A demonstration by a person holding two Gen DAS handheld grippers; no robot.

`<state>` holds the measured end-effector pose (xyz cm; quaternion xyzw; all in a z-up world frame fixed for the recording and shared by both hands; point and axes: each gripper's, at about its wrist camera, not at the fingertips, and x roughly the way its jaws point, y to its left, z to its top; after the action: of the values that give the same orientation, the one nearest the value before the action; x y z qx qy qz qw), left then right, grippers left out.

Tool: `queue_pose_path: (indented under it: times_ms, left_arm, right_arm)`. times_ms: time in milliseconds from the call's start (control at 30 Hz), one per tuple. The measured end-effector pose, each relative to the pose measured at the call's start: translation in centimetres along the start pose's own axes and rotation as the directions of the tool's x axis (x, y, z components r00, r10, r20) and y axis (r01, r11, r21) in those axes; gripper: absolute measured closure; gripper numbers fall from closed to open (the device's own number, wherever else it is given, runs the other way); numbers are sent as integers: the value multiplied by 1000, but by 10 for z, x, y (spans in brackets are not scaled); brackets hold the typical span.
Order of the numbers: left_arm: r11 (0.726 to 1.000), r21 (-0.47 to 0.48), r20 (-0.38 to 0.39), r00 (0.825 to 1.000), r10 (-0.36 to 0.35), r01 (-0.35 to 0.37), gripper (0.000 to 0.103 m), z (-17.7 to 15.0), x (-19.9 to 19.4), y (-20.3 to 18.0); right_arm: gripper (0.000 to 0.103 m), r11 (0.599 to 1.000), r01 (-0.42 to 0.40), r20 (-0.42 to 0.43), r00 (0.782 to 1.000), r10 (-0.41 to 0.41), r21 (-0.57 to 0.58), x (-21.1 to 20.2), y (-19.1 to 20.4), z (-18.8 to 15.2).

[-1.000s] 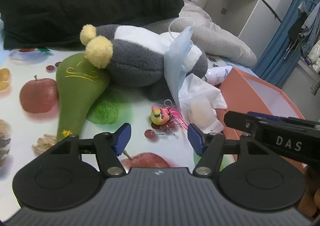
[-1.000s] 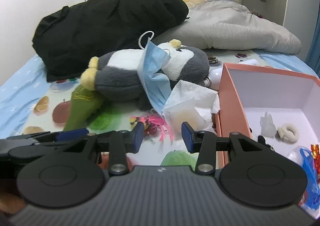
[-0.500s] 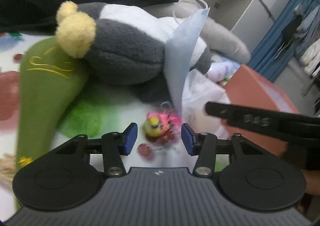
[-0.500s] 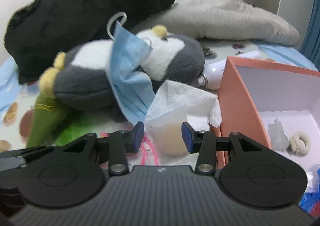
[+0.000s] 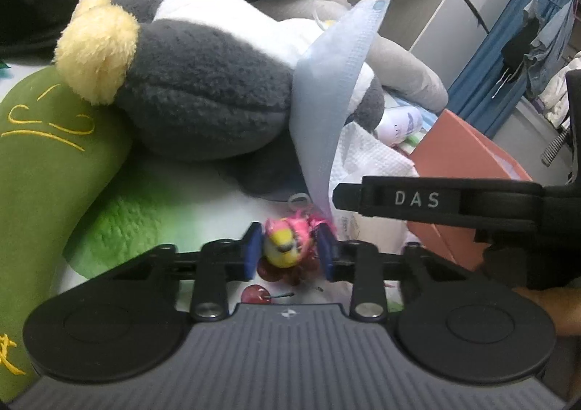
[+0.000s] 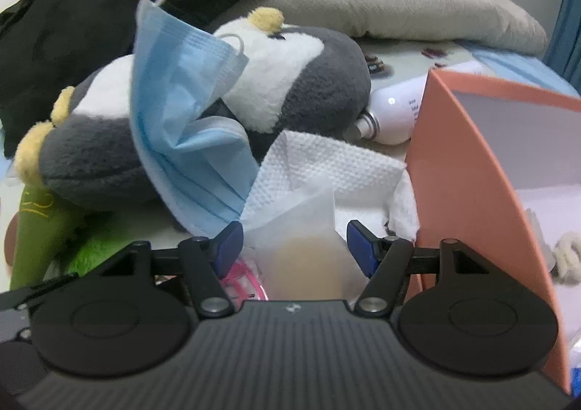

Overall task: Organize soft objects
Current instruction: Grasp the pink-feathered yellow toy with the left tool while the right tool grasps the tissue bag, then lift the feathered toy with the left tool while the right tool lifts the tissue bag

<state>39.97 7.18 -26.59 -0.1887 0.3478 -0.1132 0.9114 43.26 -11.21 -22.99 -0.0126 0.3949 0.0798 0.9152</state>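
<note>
My left gripper (image 5: 288, 252) is closing on a small pink and yellow toy (image 5: 287, 246); both blue pads meet its sides. Behind it lies a grey and white penguin plush (image 5: 203, 98) with a blue face mask (image 5: 326, 101) draped over it. A green plush (image 5: 47, 163) lies at the left. In the right wrist view, my right gripper (image 6: 296, 246) is opening around a crumpled white tissue (image 6: 326, 163) that wraps something pale beige. Its pads stand clear of the tissue. One finger of the right gripper (image 5: 417, 199) crosses the left wrist view.
An open orange box (image 6: 472, 174) with small items inside stands at the right, against the tissue. A white bottle (image 6: 399, 112) lies between the penguin and the box. A black garment (image 6: 109, 11) and a grey duvet (image 6: 399, 0) fill the back of the bed.
Both grippers moved forward and down toward the pile. The left jaws narrowed onto the pink and yellow toy. The right jaws widened around the tissue bundle.
</note>
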Motion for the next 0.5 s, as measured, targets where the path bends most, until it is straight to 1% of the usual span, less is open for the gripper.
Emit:
queue_pose_path:
  times_ms: [67, 133, 200, 233, 300, 367, 433, 500]
  left_arm:
    - [1000, -18, 4, 1000, 0, 0, 69, 1, -1, 2]
    - [1000, -24, 9, 1000, 9, -9, 70, 0, -2, 2]
    - [1000, -26, 9, 1000, 15, -15, 70, -1, -4, 2]
    - [999, -30, 9, 1000, 21, -21, 70, -1, -5, 2]
    - [999, -37, 10, 999, 40, -39, 70, -2, -8, 2]
    - [997, -48, 9, 998, 61, -60, 70, -2, -13, 3]
    - [996, -53, 11, 997, 73, -72, 70, -3, -19, 2]
    - [995, -36, 20, 995, 96, -95, 70, -4, -28, -1]
  right_arm:
    - [40, 1000, 4, -1, 1000, -3, 3, 0, -1, -1]
    - [46, 1000, -3, -7, 1000, 3, 6, 1, -2, -2]
    - [58, 1000, -18, -17, 1000, 18, 9, 0, -2, -3]
    - [59, 1000, -17, -18, 1000, 17, 3, -1, -2, -3]
    - [68, 1000, -19, -16, 1000, 19, -1, -5, -2, -3]
    - [74, 1000, -21, -11, 1000, 21, 2, -11, -2, -3]
    - [75, 1000, -25, -5, 1000, 25, 4, -19, -2, -4]
    - [77, 1000, -27, 3, 1000, 27, 1, -29, 0, -7]
